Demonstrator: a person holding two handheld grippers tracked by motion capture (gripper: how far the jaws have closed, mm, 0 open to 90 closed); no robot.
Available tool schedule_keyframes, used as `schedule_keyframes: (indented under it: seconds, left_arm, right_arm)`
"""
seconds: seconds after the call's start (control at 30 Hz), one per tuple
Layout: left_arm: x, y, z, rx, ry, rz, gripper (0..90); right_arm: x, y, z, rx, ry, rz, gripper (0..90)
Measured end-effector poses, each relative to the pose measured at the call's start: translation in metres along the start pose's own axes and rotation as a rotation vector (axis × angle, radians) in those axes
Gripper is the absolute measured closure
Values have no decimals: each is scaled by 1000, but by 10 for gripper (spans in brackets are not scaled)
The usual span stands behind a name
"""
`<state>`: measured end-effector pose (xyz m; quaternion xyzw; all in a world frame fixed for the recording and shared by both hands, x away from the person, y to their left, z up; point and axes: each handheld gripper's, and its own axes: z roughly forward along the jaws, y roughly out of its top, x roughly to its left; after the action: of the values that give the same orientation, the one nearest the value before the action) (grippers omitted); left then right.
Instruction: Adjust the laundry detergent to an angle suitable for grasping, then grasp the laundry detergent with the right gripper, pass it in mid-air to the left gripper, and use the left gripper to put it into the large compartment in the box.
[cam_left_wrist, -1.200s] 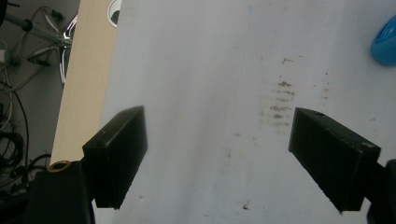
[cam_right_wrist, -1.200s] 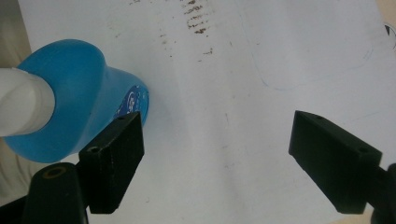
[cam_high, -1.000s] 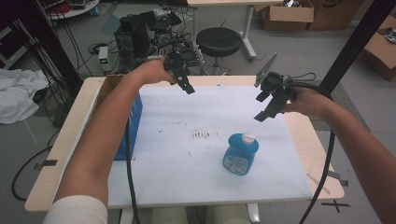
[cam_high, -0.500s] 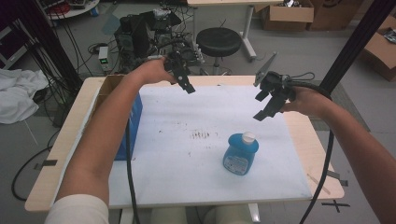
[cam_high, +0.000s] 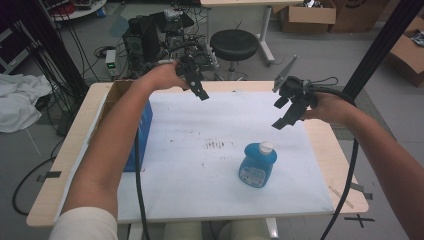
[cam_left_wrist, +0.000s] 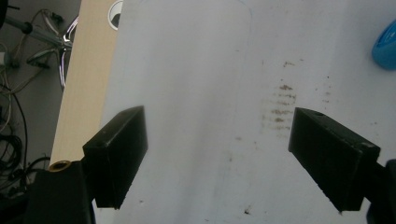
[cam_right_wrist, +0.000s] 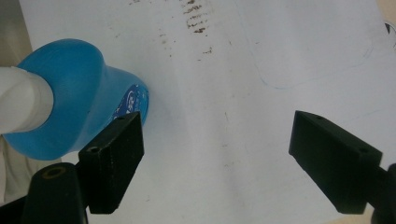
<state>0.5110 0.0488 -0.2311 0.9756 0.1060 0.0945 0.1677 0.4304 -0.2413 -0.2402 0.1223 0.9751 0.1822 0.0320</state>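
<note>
Since 1 second ago the right gripper (cam_high: 286, 111) has edged slightly farther from the blue bottle (cam_high: 257, 164); the bottle has stayed upright on the white mat (cam_high: 200, 170), near-right. The right gripper view shows its white cap (cam_right_wrist: 21, 106) by the left jaw, outside the spread pair. The left gripper (cam_left_wrist: 219, 154), jaws wide apart, sees only the bottle's edge, far right.

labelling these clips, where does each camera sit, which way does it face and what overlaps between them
High view: above the person's side, looking forward and down at the white mat; both forearms, left gripper, right gripper.
Left gripper view: down along its open jaws at the stained mat.
Right gripper view: down along its open jaws beside the blue bottle.
Shared: bottle, brown stains.
</note>
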Motion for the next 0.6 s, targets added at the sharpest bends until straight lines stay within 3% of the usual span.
schedule_keyframes:
  seconds: [0.3, 0.6]
  left_arm:
    - [7, 2, 9, -3, -15, -3, 204]
    - [4, 9, 9, 0, -18, 14, 204]
  right_arm:
    - [-3, -2, -1, 2, 5, 4, 179]
    - [9, -9, -10, -5, -18, 21, 177]
